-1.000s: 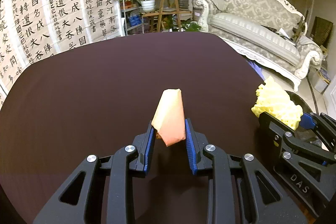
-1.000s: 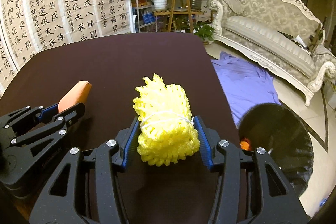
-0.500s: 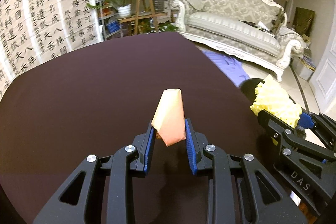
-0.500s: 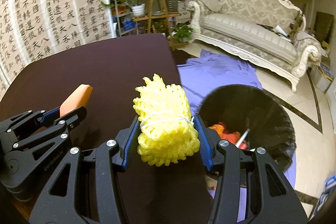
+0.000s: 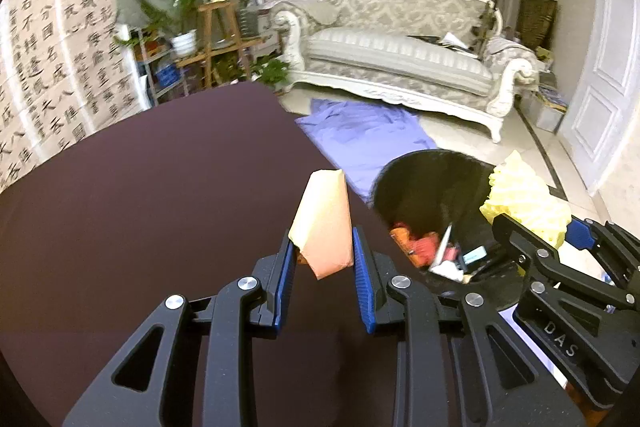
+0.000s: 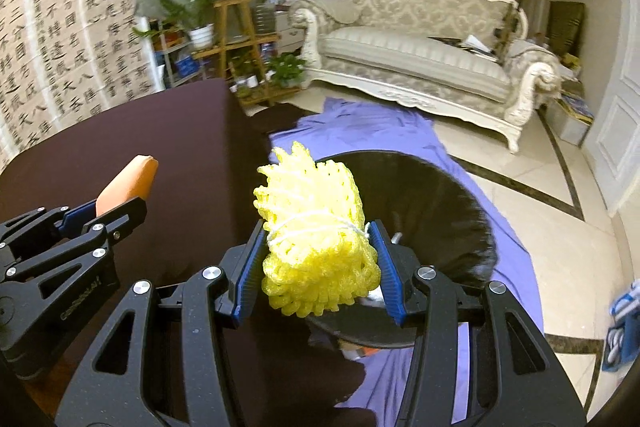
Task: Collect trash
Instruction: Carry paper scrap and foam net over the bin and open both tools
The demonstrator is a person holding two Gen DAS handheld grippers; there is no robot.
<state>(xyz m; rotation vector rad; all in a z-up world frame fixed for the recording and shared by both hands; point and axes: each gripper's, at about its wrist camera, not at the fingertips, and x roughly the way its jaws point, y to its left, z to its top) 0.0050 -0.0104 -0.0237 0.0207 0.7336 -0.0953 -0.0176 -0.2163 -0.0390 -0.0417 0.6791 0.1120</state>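
Two pieces of trash ride in our tongs: the left tongs (image 5: 324,259) pinch an orange wrapper (image 5: 323,223), the right tongs (image 6: 316,263) clamp a yellow foam net (image 6: 314,239) at frame centre, over the black bin (image 6: 452,211). We should centre each above the bin's mouth, clear of the worktop (image 5: 140,207), before releasing.

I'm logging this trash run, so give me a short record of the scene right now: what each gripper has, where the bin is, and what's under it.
left gripper: shut on orange paper packet, above the dark table
right gripper: shut on yellow foam net, above the bin's opening
trash bin: black, on the floor beside the table, already holding trash
under bin: purple cloth spread on the floor
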